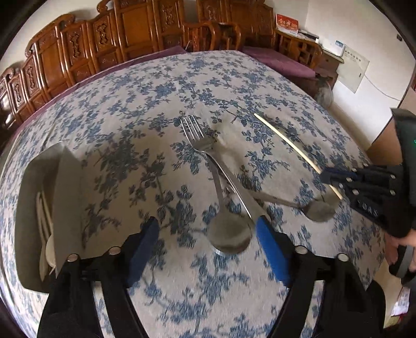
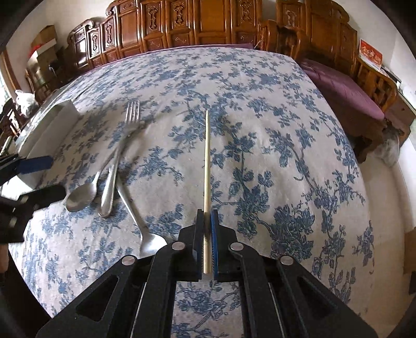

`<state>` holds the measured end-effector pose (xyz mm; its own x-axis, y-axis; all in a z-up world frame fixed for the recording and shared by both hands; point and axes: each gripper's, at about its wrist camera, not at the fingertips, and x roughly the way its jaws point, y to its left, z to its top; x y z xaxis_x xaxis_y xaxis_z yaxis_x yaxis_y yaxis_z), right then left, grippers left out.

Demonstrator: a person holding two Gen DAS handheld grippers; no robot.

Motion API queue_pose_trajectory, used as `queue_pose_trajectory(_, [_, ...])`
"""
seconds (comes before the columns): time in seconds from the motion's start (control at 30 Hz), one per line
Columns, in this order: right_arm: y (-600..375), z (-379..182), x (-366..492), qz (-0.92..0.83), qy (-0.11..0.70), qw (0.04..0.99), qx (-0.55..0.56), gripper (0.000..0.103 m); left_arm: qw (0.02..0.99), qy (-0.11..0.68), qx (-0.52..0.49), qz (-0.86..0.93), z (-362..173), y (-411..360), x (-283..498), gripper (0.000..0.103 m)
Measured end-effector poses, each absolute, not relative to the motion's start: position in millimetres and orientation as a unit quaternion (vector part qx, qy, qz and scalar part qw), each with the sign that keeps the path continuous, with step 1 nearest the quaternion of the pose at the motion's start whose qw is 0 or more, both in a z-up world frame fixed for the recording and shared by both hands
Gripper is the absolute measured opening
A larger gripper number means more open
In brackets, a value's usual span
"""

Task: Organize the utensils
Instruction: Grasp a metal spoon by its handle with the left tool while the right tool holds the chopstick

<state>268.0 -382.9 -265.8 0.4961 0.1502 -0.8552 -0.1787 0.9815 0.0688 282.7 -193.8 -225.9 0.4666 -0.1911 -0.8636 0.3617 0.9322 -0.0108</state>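
The right gripper (image 2: 207, 221) is clamped on the near end of a pale chopstick (image 2: 206, 166), which runs straight ahead from between the pads, its far end over the tablecloth (image 2: 260, 109). The left gripper (image 1: 208, 241) stands wide, nothing between its blue pads (image 1: 273, 252); the bowl of a spoon (image 1: 230, 234) lies on the cloth in the gap, and the handle end of a fork (image 1: 208, 153) reaches the right pad. Fork and spoon cross each other, tines pointing away. A second spoon (image 1: 317, 208) lies to the right, its bowl just beside the right gripper's tip.

Left wrist view only: the inside of a grey tray (image 1: 33, 208) at the left, holding pale utensils that are too blurred to name, and a hand (image 1: 400, 249) gripping the right tool. Right wrist view only: the chopstick seated between the pads, and the tray seen as a white box at the table's left edge.

The table wears a white cloth with blue flowers. Carved wooden panelling (image 2: 182, 23) and a bench with a purple cushion (image 2: 343, 88) line the walls.
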Motion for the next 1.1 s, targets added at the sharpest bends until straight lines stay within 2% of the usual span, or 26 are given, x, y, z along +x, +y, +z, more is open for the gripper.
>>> queue_pose_trajectory(0.13, [-387.0, -267.5, 269.4, 0.095, 0.493, 0.865, -0.009, 0.006, 0.845, 0.504, 0.087, -0.158, -233.9, -201.6, 303.2, 0.057])
queue_pose_trajectory(0.2, [-388.3, -267.6, 269.6, 0.093, 0.494, 0.865, -0.007, 0.006, 0.840, 0.511, 0.093, -0.158, -238.9, -206.4, 311.1, 0.046])
queue_pose_trajectory(0.3, [-389.5, -269.1, 269.6, 0.094, 0.495, 0.864, -0.002, 0.006, 0.833, 0.521, 0.106, -0.154, -247.0, -213.3, 318.1, 0.037])
queue_pose_trajectory(0.53, [-387.4, -274.3, 270.0, 0.098, 0.500, 0.861, 0.003, 0.006, 0.827, 0.529, 0.107, -0.156, -257.7, -218.0, 327.8, 0.030])
queue_pose_trajectory(0.67, [-382.0, -272.2, 269.0, 0.104, 0.498, 0.861, -0.002, 0.006, 0.830, 0.529, 0.101, -0.146, -257.9, -214.7, 330.1, 0.006])
queue_pose_trajectory(0.9, [-365.6, -258.5, 265.9, 0.121, 0.487, 0.865, -0.008, 0.006, 0.823, 0.546, 0.110, -0.116, -255.9, -193.7, 328.3, 0.005])
queue_pose_trajectory(1.1, [-349.8, -247.4, 263.3, 0.138, 0.478, 0.868, -0.016, 0.006, 0.841, 0.522, 0.113, -0.088, -227.2, -163.9, 330.8, 0.005])
